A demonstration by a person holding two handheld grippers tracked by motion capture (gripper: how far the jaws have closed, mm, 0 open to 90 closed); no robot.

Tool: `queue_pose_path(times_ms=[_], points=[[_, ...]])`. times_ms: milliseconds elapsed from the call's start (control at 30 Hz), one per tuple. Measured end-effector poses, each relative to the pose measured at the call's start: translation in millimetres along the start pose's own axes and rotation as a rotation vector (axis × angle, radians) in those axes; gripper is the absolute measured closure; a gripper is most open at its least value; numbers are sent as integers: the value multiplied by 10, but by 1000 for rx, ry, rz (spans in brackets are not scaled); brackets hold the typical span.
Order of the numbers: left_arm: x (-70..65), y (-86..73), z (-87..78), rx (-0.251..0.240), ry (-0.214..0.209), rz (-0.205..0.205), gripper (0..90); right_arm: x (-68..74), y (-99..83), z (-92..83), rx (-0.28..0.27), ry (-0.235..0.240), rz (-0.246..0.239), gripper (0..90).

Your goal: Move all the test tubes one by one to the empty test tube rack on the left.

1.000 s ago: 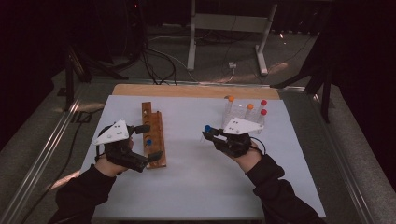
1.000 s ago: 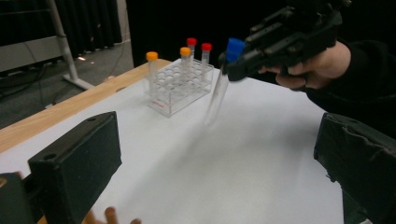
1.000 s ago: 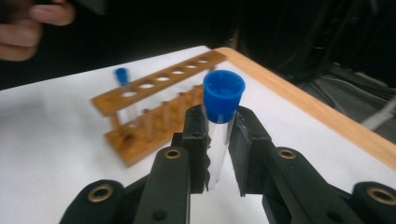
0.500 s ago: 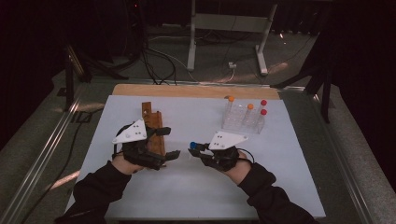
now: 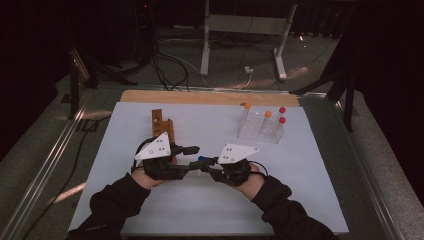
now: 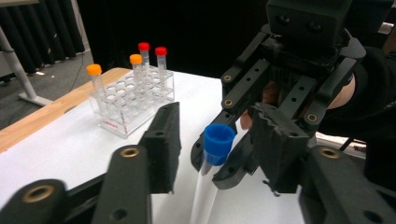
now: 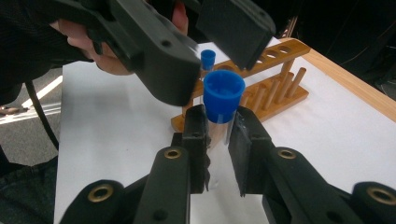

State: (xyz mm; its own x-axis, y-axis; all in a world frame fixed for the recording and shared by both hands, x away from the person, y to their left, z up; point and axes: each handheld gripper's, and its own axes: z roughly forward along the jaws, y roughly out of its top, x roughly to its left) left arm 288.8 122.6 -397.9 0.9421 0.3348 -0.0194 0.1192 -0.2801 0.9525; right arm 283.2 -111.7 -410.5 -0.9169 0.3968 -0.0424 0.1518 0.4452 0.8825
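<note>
The right gripper (image 7: 219, 135) holds the blue-capped tube (image 7: 223, 100) tight above the white table (image 5: 310, 165), so the half-closed left gripper (image 6: 219, 135), jaws just closing around it, should pinch the cap gently.

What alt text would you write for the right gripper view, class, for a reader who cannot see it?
The right gripper is shut on a clear tube with a blue cap, held upright between its black jaws. The left gripper reaches in from above, its jaws either side of the cap. Behind stands a wooden rack with another blue-capped tube on the white table.
</note>
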Motion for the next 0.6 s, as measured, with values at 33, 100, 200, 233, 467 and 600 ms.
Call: queue_pose_path(times_ms=[33,100,200,233,467,600], points=[[-5,1,8,0,5,4,580,1,2,1,1,2,1,770],[-7,3,20,2,7,6,605,7,8,3,0,3,0,770],[-16,4,43,10,15,12,649,10,13,7,0,6,-2,770],[-19,2,51,14,14,17,662,10,14,7,0,5,-2,770],[-26,-2,77,25,14,31,757,2,10,10,4,2,2,770],[-20,13,66,20,20,39,768,0,14,2,-4,2,10,766]])
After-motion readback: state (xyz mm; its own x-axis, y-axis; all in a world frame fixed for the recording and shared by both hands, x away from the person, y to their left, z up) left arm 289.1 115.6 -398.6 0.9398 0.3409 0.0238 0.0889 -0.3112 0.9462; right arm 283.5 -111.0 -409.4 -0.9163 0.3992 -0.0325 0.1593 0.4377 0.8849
